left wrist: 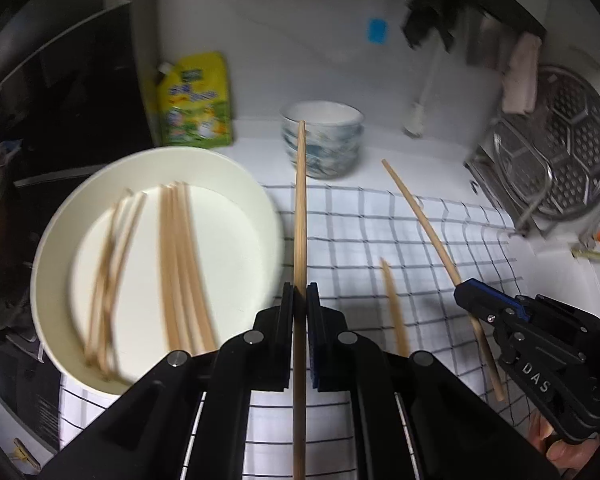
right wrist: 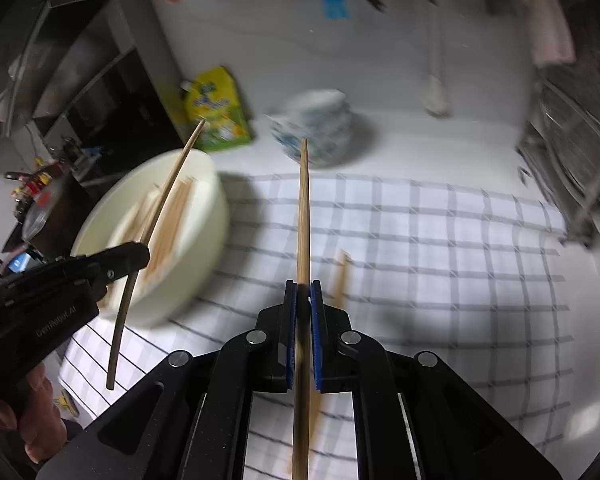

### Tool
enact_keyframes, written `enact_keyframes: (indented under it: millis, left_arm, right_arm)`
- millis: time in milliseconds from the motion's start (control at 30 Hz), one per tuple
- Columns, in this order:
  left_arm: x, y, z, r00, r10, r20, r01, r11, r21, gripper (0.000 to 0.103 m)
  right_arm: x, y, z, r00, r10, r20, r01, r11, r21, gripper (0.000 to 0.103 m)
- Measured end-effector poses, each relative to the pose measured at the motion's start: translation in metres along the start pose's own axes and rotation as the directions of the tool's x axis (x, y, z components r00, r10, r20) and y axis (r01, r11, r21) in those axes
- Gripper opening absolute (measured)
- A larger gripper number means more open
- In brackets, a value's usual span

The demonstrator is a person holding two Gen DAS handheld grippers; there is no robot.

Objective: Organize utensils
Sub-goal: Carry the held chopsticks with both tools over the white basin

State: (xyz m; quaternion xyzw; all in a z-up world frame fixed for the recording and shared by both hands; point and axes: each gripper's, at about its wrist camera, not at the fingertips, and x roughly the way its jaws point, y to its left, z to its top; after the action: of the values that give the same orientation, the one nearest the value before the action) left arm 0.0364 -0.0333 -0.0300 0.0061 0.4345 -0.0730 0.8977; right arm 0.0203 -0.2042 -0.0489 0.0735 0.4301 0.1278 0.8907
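Note:
My left gripper [left wrist: 300, 292] is shut on a wooden chopstick [left wrist: 300, 200] that points forward, just right of the white bowl [left wrist: 60, 208]. The bowl holds several chopsticks [left wrist: 180, 264]. My right gripper [right wrist: 303, 288] is shut on another chopstick [right wrist: 304, 208], held above the checked cloth [right wrist: 420, 240]. In the left wrist view the right gripper [left wrist: 466, 292] shows at the right with its chopstick [left wrist: 420, 216]. In the right wrist view the left gripper [right wrist: 140, 256] holds its chopstick [right wrist: 168, 188] over the bowl [right wrist: 204, 216]. One loose chopstick [left wrist: 394, 308] lies on the cloth; it also shows in the right wrist view [right wrist: 340, 276].
A stack of blue-patterned bowls [left wrist: 324, 144] stands behind the cloth. A yellow-green pouch [left wrist: 196, 100] leans at the back left. A metal dish rack with a strainer [left wrist: 560, 152] stands at the right. Dark shelving [right wrist: 80, 80] is at the left.

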Motion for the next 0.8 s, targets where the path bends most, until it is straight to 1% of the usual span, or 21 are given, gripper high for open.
enact_keyframes:
  millis: [100,167,267,333,400,567,700,800]
  left_arm:
    - [-0.009,0.033,0.009,0.997,0.069,0.036,-0.069,0.997,-0.022,0.007]
    - [-0.01,0.058,0.015,0.994,0.099,0.045,-0.097,0.994,-0.047,0.007]
    - [-0.002,0.092,0.021,0.991,0.13,0.025,-0.128,0.989,-0.073,0.007]
    - [0.004,0.11,0.024,0.99,0.142,0.008,-0.14,0.987,-0.083,0.007]
    - [0.012,0.129,0.027,0.99,0.142,-0.017,-0.143,0.986,-0.082,0.007]
    - [0.03,0.156,0.027,0.987,0.146,-0.062,-0.151,0.985,-0.085,0.007]
    - [0.047,0.171,0.024,0.985,0.139,-0.099,-0.148,0.985,-0.09,0.007]
    - [0.059,0.178,0.02,0.983,0.129,-0.128,-0.141,0.986,-0.09,0.008]
  right_arm:
    - [0.015,0.032,0.02,0.999,0.054,0.007,-0.054,0.998,-0.019,0.007]
    - [0.031,0.055,0.033,0.996,0.085,0.0,-0.085,0.996,-0.035,0.007]
    - [0.054,0.088,0.051,0.992,0.124,-0.009,-0.125,0.991,-0.056,0.007]
    - [0.071,0.107,0.061,0.989,0.147,-0.03,-0.148,0.987,-0.06,0.007]
    - [0.088,0.126,0.067,0.985,0.162,-0.056,-0.165,0.984,-0.064,0.007]
    - [0.122,0.154,0.074,0.981,0.167,-0.1,-0.173,0.983,-0.061,0.007]
    - [0.139,0.163,0.069,0.98,0.151,-0.133,-0.158,0.986,-0.047,0.007]
    - [0.151,0.161,0.063,0.978,0.13,-0.162,-0.137,0.99,-0.03,0.007]
